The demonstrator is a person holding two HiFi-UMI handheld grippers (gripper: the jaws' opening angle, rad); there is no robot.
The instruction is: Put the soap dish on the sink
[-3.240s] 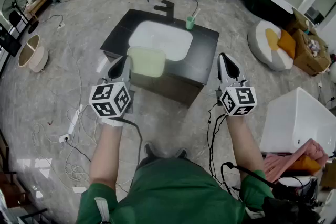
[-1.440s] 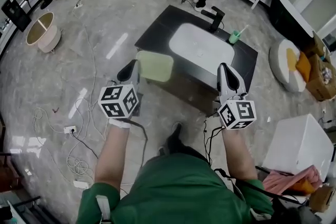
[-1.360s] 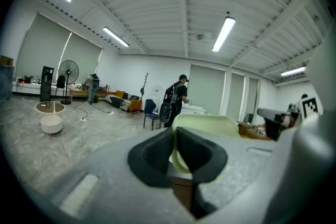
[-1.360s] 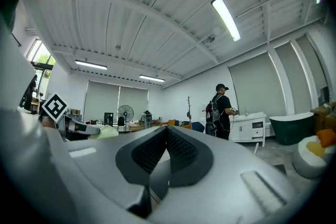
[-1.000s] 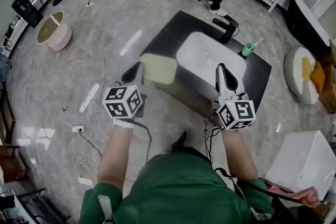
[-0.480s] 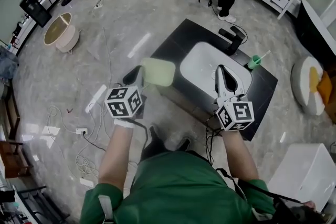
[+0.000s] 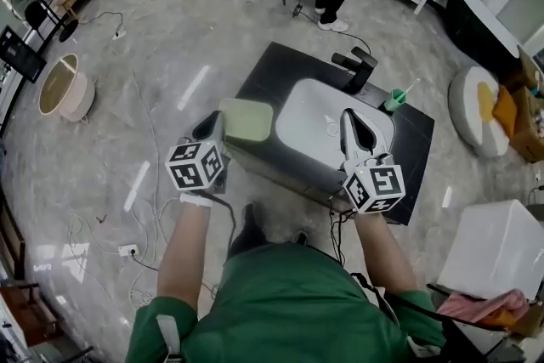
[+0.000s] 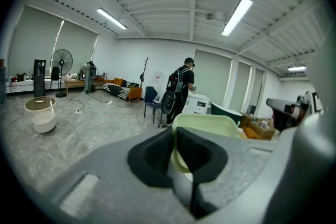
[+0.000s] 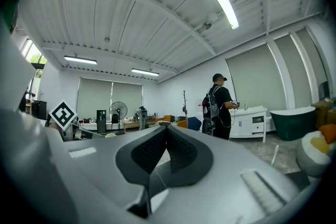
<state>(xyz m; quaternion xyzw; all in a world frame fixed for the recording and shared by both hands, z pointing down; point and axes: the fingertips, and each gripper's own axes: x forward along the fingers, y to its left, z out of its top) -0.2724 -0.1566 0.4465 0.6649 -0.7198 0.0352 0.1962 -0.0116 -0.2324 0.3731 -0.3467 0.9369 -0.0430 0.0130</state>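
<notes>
Carrying the soap dish (image 7: 246, 120) by its near rim, the left claw (image 7: 212, 125) is clamped on it. In the left gripper view the two dark pads pinch the pale green edge, and the rest of the dish juts out beyond them. In the head view, at the middle of the frame, the dish hangs over the left end of the black bench (image 7: 270, 70), just left of the white sink (image 7: 310, 110). It looks airborne, not yet set down, though its height above the top cannot be read. The right claw (image 7: 347, 116) has its jaws pressed together on nothing and sits over the right part of the basin.

To finish well, I judge the dish should stay level while it is lowered onto the flat strip beside the basin. It should sit fully on the bench rather than overhanging the near left corner. The jaws should part only once the underside rests flat, and the claw should then draw straight back along the rim so it does not drag the dish. The tap (image 7: 355, 66) and green cup (image 7: 392, 104) at the far side are well apart from that spot.

Half a second earlier the dish hung over the floor (image 7: 144, 72) beside the bench's left edge. Now it overlaps the black top, and the bench lies lower and more central in the frame, so the person has closed in. The grip on the rim looks unchanged, and the right claw remains over the basin.
</notes>
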